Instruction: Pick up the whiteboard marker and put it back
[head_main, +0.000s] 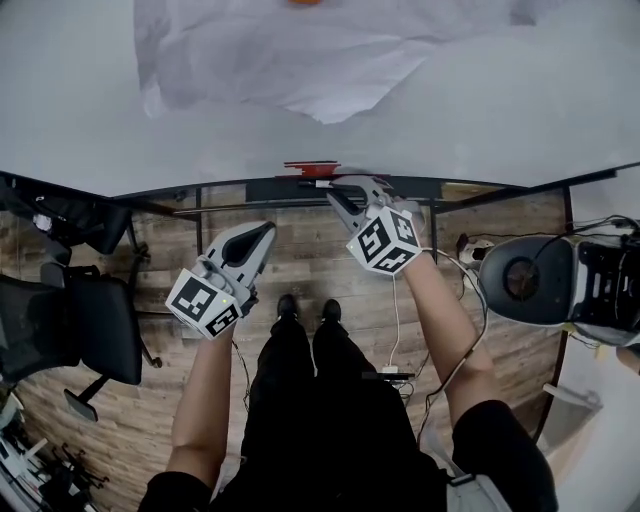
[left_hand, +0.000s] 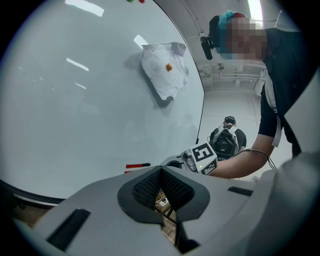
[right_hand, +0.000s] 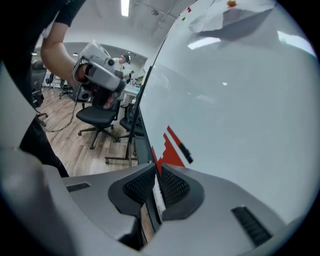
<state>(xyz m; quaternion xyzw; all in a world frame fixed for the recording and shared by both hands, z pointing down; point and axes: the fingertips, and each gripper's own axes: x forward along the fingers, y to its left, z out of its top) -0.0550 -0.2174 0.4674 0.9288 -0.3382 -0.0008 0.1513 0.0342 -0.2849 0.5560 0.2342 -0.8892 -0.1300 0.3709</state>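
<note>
My right gripper (head_main: 345, 190) is up at the ledge along the whiteboard's (head_main: 450, 90) bottom edge. It is shut on a slim whiteboard marker (right_hand: 158, 192), whose white-labelled barrel sits pinched between the black pads. In the head view the marker (head_main: 322, 184) shows as a short white and red piece at the jaw tips. Just beyond the jaws, more red marker bodies (right_hand: 172, 147) lie against the board. My left gripper (head_main: 262, 235) hangs lower and to the left, away from the ledge. It is shut with nothing in it (left_hand: 161, 172).
A crumpled white sheet (head_main: 290, 60) is pinned high on the board by an orange magnet (head_main: 305, 2). The dark marker ledge (head_main: 250, 188) runs under the board. Office chairs (head_main: 80, 320) stand on the wooden floor at left and a round white device (head_main: 530, 280) at right.
</note>
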